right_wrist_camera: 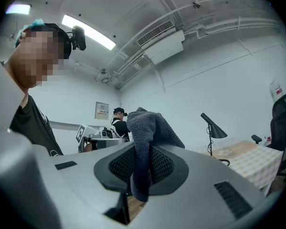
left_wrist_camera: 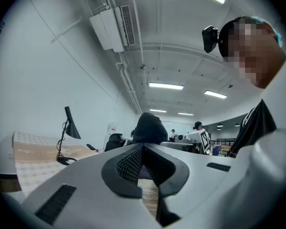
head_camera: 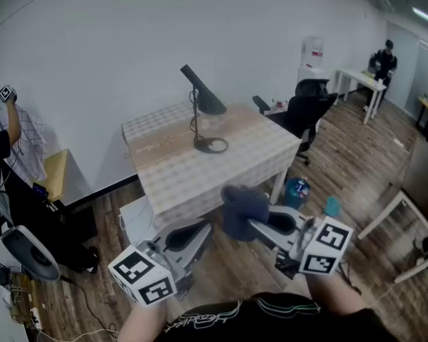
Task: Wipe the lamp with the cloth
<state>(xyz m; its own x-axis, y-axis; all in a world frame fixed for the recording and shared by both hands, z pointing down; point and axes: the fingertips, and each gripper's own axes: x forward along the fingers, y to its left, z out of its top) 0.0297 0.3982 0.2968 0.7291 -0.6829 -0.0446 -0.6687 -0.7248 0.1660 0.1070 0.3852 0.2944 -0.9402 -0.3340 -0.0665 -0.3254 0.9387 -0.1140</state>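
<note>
A black desk lamp [head_camera: 202, 109] with a cone shade and ring base stands on the checked tablecloth of a table [head_camera: 200, 177] ahead of me. The lamp also shows small in the left gripper view [left_wrist_camera: 68, 131] and the right gripper view [right_wrist_camera: 212, 128]. My right gripper [head_camera: 253, 223] is shut on a dark blue-grey cloth [head_camera: 242, 206], which bunches above its jaws [right_wrist_camera: 145, 132]. It hangs short of the table's near edge. My left gripper [head_camera: 198, 230] is beside it, shut with nothing between its pads [left_wrist_camera: 133, 163]. The cloth [left_wrist_camera: 150, 127] rises just beyond the left jaws.
A black office chair [head_camera: 308, 105] stands at the table's right end, with a blue water jug [head_camera: 297, 191] on the wooden floor below. A white frame [head_camera: 406, 223] is at the right. One person [head_camera: 1, 144] stands at the left, another [head_camera: 382, 61] far back right.
</note>
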